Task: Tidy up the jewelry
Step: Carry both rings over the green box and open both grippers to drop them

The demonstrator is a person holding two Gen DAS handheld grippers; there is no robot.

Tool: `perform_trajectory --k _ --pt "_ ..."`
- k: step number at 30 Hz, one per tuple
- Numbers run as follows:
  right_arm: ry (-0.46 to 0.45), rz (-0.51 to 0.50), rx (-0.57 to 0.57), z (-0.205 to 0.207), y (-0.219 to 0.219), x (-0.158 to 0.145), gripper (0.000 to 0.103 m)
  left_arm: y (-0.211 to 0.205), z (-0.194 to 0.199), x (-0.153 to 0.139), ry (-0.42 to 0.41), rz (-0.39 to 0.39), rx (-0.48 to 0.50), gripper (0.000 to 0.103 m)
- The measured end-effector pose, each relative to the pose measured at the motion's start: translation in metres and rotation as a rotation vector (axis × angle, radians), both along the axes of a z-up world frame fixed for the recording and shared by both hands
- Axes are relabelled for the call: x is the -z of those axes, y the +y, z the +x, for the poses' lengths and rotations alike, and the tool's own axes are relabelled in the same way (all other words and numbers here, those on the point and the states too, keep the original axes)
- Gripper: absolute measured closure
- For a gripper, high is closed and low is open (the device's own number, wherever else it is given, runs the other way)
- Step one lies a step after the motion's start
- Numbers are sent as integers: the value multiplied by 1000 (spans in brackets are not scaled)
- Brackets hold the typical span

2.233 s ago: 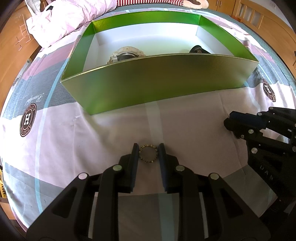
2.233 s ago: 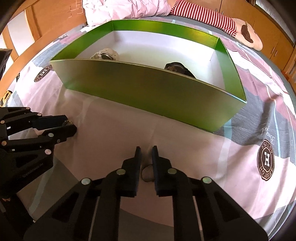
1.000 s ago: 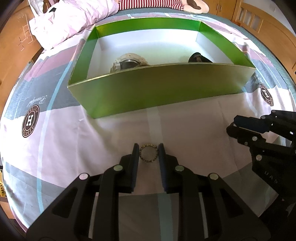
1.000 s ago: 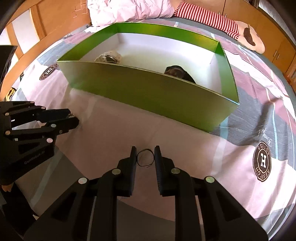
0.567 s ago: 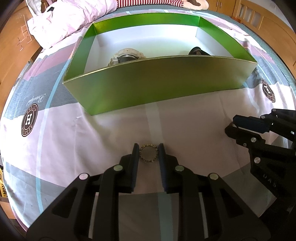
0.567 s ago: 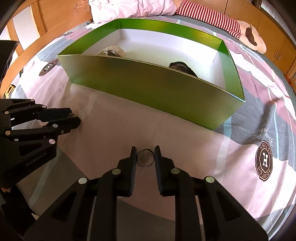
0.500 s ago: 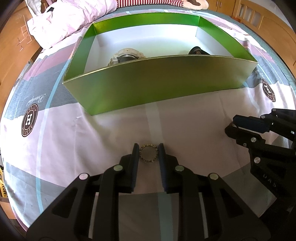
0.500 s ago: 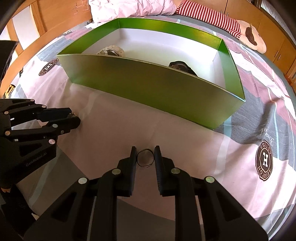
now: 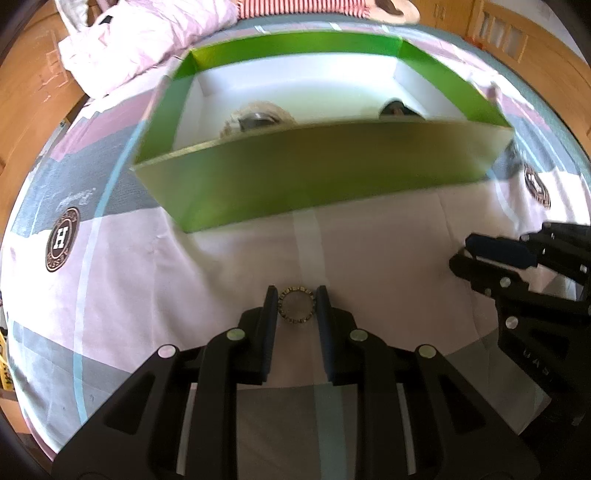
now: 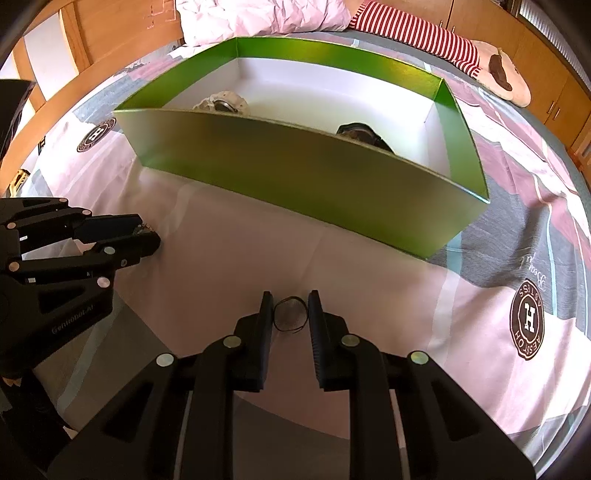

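My left gripper (image 9: 296,297) is shut on a small gold beaded ring bracelet (image 9: 296,305), held above the bedsheet in front of the green box (image 9: 317,173). My right gripper (image 10: 290,301) is shut on a thin dark loop, a hair-tie-like band (image 10: 290,314), also held above the sheet before the green box (image 10: 295,166). The box holds a pale jewelry piece (image 9: 258,116) at left and a dark one (image 9: 397,109) at right. Each gripper shows in the other's view: the right one (image 9: 476,254) and the left one (image 10: 147,238).
The box has a white inside and tall green walls. The bed has a pink, grey and white sheet with round H logos (image 9: 61,240). A pink duvet (image 9: 147,33) and a striped plush (image 10: 424,40) lie behind the box. Wooden bed frame and cupboards surround it.
Both grippers have moved slightly nearer the green box, each still holding its ring. The left view is now blurred by motion.
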State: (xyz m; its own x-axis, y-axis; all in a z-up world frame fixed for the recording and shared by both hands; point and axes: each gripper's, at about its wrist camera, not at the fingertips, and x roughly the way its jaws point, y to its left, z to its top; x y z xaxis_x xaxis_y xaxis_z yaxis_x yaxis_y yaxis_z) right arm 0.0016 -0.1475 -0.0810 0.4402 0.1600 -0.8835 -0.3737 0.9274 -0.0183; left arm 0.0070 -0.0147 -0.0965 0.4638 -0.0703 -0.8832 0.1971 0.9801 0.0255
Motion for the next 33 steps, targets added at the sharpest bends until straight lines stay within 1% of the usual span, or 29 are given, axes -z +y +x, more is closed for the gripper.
perform_trajectory --k 2,9,12,17,25,27,30,32,33 --pt "-15 23 5 -1 -2 -7 84 3 0 -7 -24 -21 -12 82" --pt "-123 157 33 -1 -16 -53 84 14 -4 -50 -144 -84 -37 82" --pt "-133 194 56 4 -23 -61 84 15 -2 -65 -190 -82 -39 82" --pt "-124 181 67 6 -24 -57 84 20 6 -72 -208 -82 -61 82" --pt "-146 179 77 13 -28 -62 84 12 21 -87 -237 -80 -47 82" --pt "-163 190 69 20 -28 -68 84 9 28 -90 -240 -76 -43 82" --pt "-213 222 69 38 -29 -86 84 3 46 -97 -254 -62 -24 82" --pt "-215 254 85 58 -30 -90 84 -2 64 -99 -259 -48 -19 82" --pt "-210 254 90 67 -30 -89 84 -3 70 -98 -257 -46 -21 82"
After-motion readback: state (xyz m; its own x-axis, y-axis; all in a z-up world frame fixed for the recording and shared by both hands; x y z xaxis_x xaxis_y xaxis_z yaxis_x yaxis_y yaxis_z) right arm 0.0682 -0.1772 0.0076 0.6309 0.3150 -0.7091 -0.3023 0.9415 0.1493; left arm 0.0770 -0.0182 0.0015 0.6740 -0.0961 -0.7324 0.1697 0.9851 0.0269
